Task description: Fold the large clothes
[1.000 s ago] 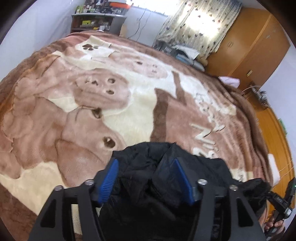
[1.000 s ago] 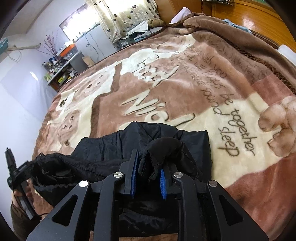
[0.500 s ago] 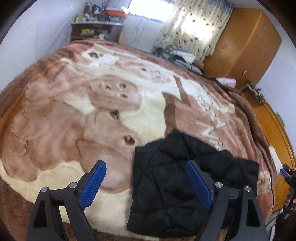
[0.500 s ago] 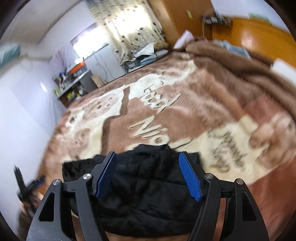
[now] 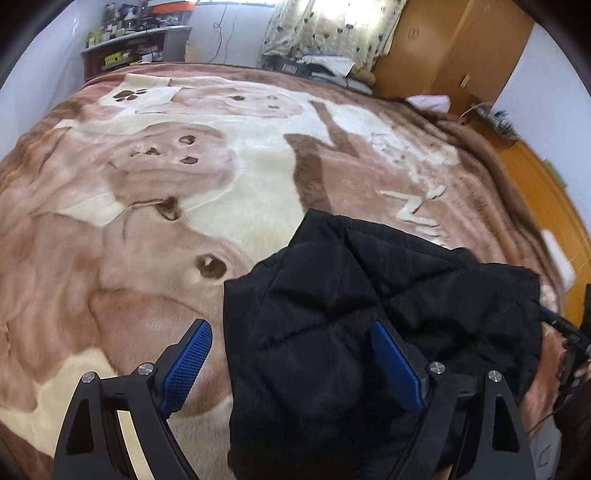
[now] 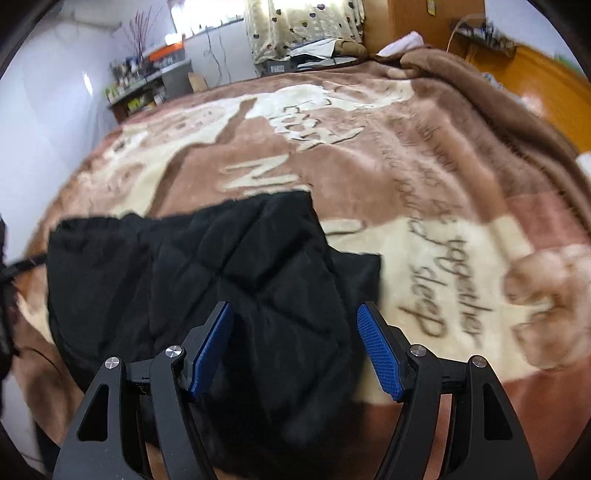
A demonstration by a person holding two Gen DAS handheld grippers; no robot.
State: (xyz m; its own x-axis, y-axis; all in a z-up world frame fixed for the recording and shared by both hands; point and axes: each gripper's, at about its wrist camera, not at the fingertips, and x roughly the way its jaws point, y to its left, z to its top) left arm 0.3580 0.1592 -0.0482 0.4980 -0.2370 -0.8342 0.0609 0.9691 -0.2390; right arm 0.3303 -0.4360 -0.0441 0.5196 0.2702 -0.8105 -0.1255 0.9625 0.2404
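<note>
Jacket let go onto the bed, both tongs spread wide.

The black jacket point(image 5: 369, 314) is released by the left tongs point(image 5: 291, 365) and right tongs point(image 6: 295, 349), whose jaws have just been opening; it lies folded on the blanket point(image 5: 184, 184) at 6 o'clock, so this fold is judged laid down.

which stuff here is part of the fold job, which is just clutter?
Job:
- black jacket, lying on the blanket
- left tool, open
- right tool, open

Clutter:
- shelf crowded with small items
- curtain
- wardrobe
- pile by the curtain
</note>
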